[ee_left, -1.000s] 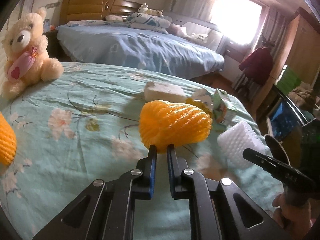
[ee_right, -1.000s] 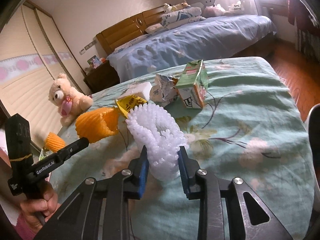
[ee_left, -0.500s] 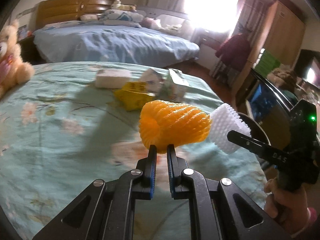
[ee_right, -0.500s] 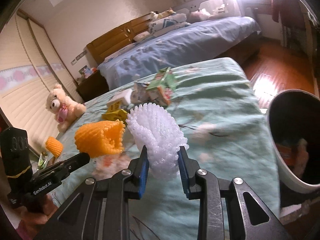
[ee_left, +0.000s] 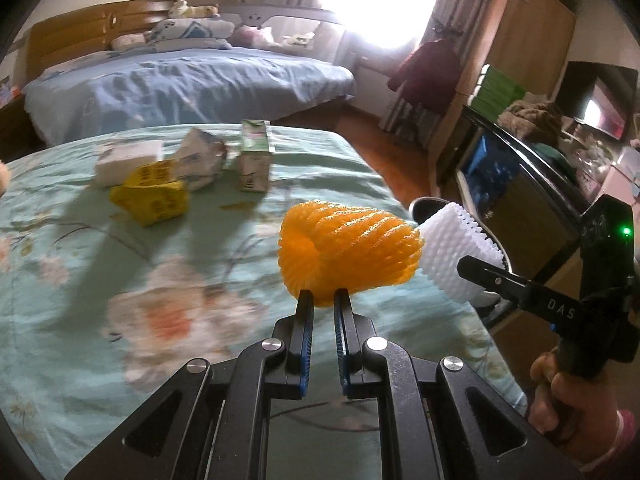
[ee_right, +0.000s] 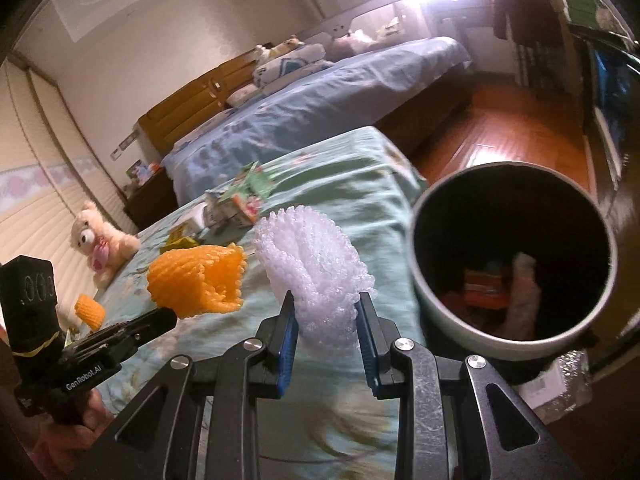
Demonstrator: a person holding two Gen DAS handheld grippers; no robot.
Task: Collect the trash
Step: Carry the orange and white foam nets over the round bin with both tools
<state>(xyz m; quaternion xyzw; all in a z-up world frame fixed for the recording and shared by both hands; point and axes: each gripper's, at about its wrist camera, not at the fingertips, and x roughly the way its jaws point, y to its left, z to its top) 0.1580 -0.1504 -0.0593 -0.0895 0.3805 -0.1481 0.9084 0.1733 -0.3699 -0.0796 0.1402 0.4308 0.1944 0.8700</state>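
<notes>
Both foam nets are up in the air over the bed: left gripper (ee_left: 321, 300) pinches the orange foam net (ee_left: 348, 254), right gripper (ee_right: 325, 307) squeezes the white foam net (ee_right: 316, 268), just left of the bin (ee_right: 436, 300). They're so light that a release short of the rim could bounce one onto the floor.

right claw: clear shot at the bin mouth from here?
Probably yes. The right claw is shut on the white foam net, and the open-topped bin stands just to its right past the bed edge. Nothing sits between them; the left claw with the orange foam net is on the other side.
</notes>
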